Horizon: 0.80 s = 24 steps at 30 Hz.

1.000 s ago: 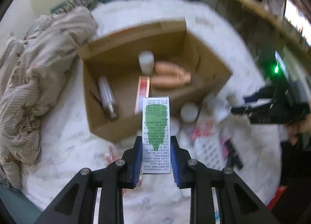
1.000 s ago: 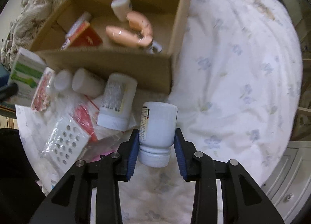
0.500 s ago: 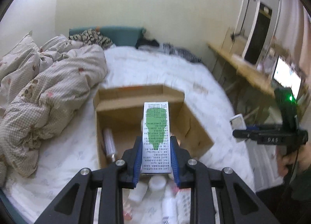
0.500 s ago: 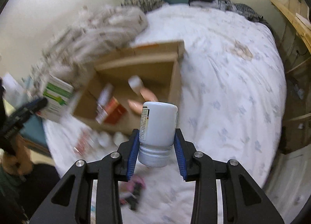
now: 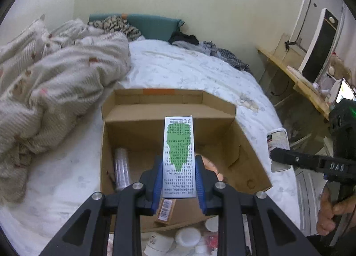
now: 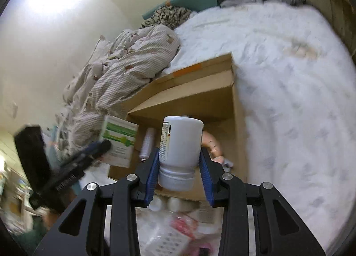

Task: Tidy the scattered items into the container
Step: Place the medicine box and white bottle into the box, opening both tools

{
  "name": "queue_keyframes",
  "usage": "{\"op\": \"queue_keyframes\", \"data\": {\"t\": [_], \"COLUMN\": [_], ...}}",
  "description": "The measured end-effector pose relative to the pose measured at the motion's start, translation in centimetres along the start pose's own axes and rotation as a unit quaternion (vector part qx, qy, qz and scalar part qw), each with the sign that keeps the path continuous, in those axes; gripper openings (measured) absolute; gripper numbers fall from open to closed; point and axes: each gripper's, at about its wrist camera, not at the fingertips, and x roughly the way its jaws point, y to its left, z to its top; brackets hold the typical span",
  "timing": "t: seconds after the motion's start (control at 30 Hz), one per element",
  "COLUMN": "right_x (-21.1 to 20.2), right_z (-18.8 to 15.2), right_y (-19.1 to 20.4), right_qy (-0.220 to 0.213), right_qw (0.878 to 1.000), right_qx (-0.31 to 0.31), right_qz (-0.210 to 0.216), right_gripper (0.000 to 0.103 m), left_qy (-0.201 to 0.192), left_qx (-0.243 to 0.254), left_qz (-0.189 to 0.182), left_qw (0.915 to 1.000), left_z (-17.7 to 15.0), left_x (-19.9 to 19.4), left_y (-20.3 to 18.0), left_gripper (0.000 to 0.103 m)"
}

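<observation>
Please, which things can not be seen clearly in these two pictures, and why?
- Left wrist view: the floor of the cardboard box is partly hidden by the green-and-white carton and the fingers holding it.
- Right wrist view: the white bottle covers the box middle; the loose items below are blurred and cut by the edge.
</observation>
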Motion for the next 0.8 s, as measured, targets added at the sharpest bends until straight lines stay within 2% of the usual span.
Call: {"op": "queue_keyframes", "data": {"t": [0.17,0.37,0.4,0.43,0.47,0.5,0.6,0.8], "right_x": [2.4,4.4,4.6,4.7,4.7,4.5,3.8,2.8], "right_z": [-0.6,-1.8,-2.0,-2.2,-2.2,-2.3,-2.1,-2.1], "right_y": [-0.3,0.5,0.6,0.7,0.6,0.6,0.5,0.7], "right_qy": [0.028,0.05,0.052,0.052,0.052,0.049,0.038,0.035], "right_qw": [0.999,0.996,0.995,0.995,0.994,0.994,0.995,0.996], "right_qx": [-0.008,-0.044,-0.048,-0.052,-0.053,-0.052,-0.047,-0.054], "right_qz": [-0.025,-0.059,-0.066,-0.073,-0.079,-0.081,-0.073,-0.068], "right_gripper": [0.038,0.039,0.041,0.052,0.059,0.064,0.064,0.064], "left_qy": [0.0,0.035,0.04,0.046,0.054,0.056,0.033,0.027], "left_qx": [0.021,0.027,0.023,0.018,0.012,0.006,0.0,0.01], "left_qz": [-0.006,0.013,0.015,0.02,0.028,0.037,0.036,0.037], "left_qw": [0.9998,0.9989,0.9988,0.9986,0.9981,0.9977,0.9988,0.9989], "left_z": [-0.2,-0.8,-0.9,-0.9,-0.9,-0.8,-0.8,-0.5], "left_x": [-0.1,1.5,1.7,1.9,2.1,2.2,1.3,0.4], "left_y": [-1.0,-1.4,-1.3,-1.1,-0.9,-0.7,-0.4,-1.1], "left_gripper": [0.027,0.027,0.03,0.042,0.053,0.072,0.075,0.075]}}
